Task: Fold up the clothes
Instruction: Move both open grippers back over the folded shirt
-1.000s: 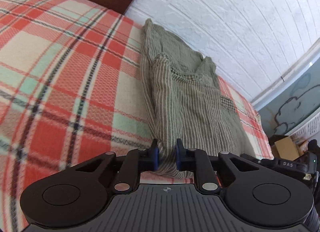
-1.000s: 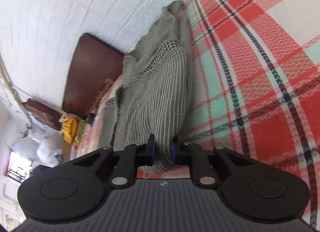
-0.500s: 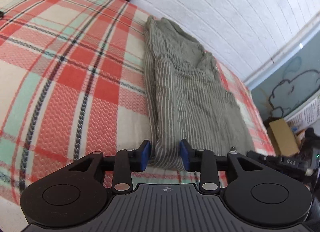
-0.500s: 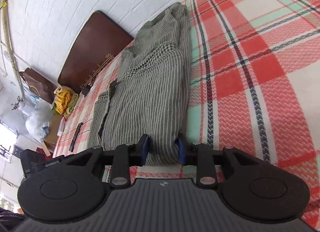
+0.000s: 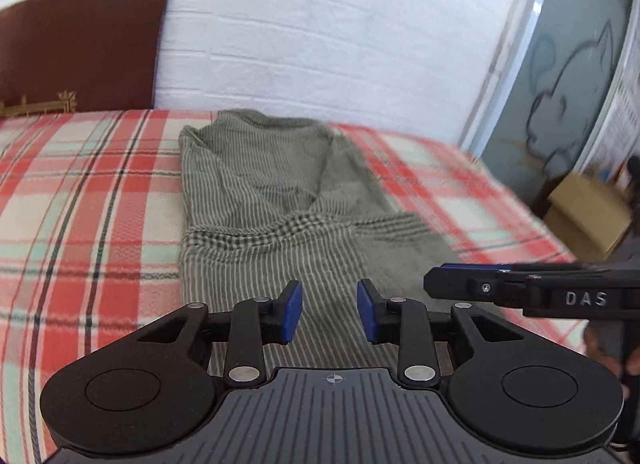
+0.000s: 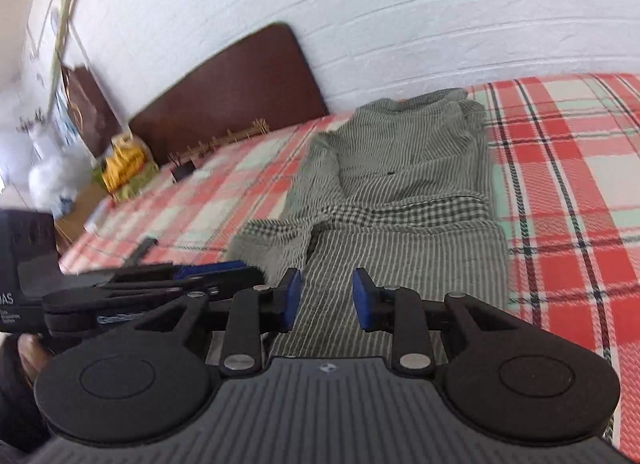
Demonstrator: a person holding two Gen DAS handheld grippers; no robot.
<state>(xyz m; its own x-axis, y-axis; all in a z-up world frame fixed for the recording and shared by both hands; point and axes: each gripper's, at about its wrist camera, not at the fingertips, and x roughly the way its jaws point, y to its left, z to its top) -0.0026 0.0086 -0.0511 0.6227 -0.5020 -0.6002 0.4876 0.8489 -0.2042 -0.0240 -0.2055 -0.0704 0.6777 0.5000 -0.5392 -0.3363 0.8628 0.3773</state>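
Note:
A grey-green striped garment (image 5: 272, 200) lies folded lengthwise on the plaid bed, with a checked band across its middle; it also shows in the right wrist view (image 6: 404, 200). My left gripper (image 5: 329, 314) is open and empty, raised just above the garment's near end. My right gripper (image 6: 325, 300) is open and empty over the same near end. Each gripper shows from the side in the other's view, the right one (image 5: 532, 292) at the right, the left one (image 6: 132, 284) at the left.
The red, cream and green plaid blanket (image 5: 92, 200) covers the bed. A brown headboard (image 6: 236, 92) and a white brick wall (image 5: 320, 32) stand behind. A cardboard box (image 5: 588, 212) sits off the bed's right side. Yellow cloth (image 6: 120, 164) lies by the headboard.
Both grippers have opened and let go of the garment's near end, which now lies flat. Both have lifted and levelled out, so the wall and headboard fill more of the views.

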